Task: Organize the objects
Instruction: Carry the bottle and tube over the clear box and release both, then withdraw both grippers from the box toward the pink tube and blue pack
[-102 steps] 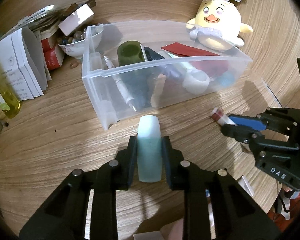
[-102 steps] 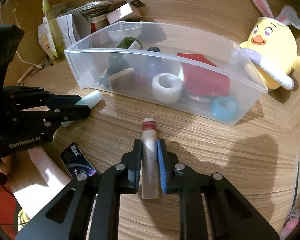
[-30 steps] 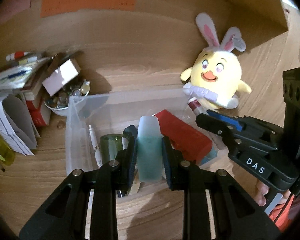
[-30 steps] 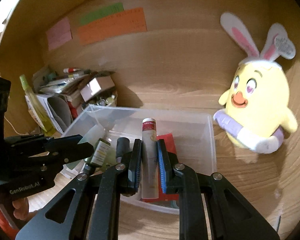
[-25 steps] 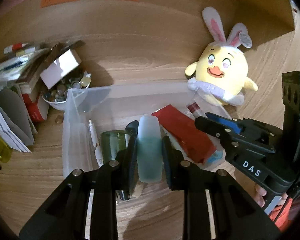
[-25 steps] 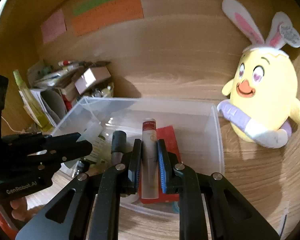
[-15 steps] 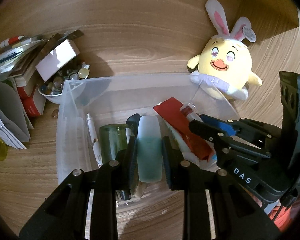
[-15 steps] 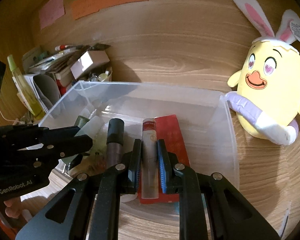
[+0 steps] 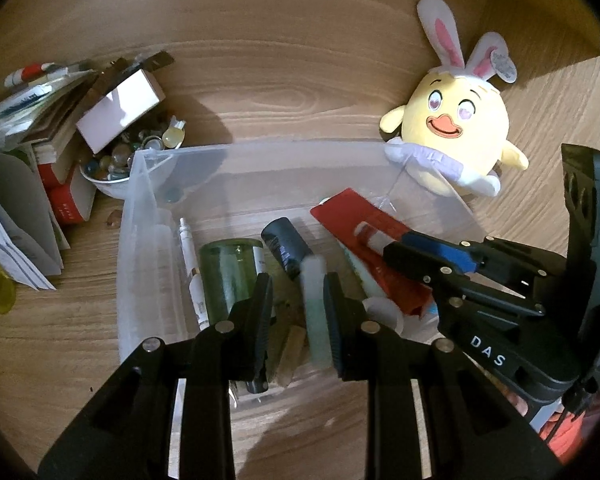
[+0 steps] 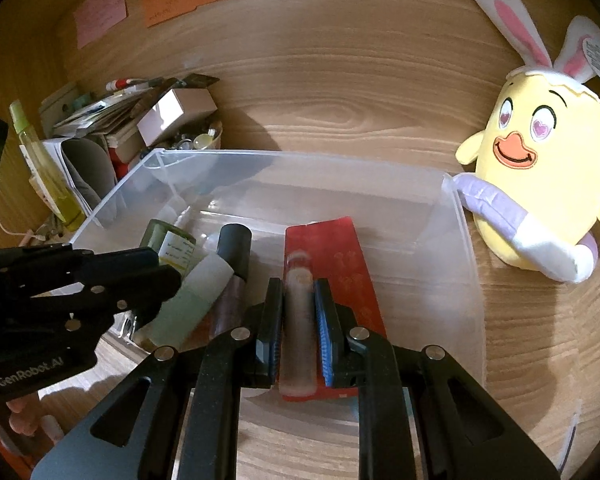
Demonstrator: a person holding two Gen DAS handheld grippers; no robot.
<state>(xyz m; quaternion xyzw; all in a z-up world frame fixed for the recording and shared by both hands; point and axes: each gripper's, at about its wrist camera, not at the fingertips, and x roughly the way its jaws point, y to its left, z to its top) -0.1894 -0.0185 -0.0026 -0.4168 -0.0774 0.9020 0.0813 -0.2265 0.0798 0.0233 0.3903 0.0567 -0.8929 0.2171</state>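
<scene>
While the left gripper (image 9: pixel 296 304) stands spread, its pale green tube (image 9: pixel 315 312) touches only the right finger, blurred, leaving a gap on the left side; the right gripper (image 10: pixel 298 322) pinches a slim red-capped tube (image 10: pixel 298 320). Both hang over the clear plastic bin (image 10: pixel 456 248), above a red packet (image 10: pixel 340 248), a dark tube (image 9: pixel 286 248), a green bottle (image 9: pixel 226 276) and a white pen (image 9: pixel 190 264). A yellow plush chick (image 10: pixel 540 184) leans beside the bin's right end on the wooden desk (image 9: pixel 280 92).
</scene>
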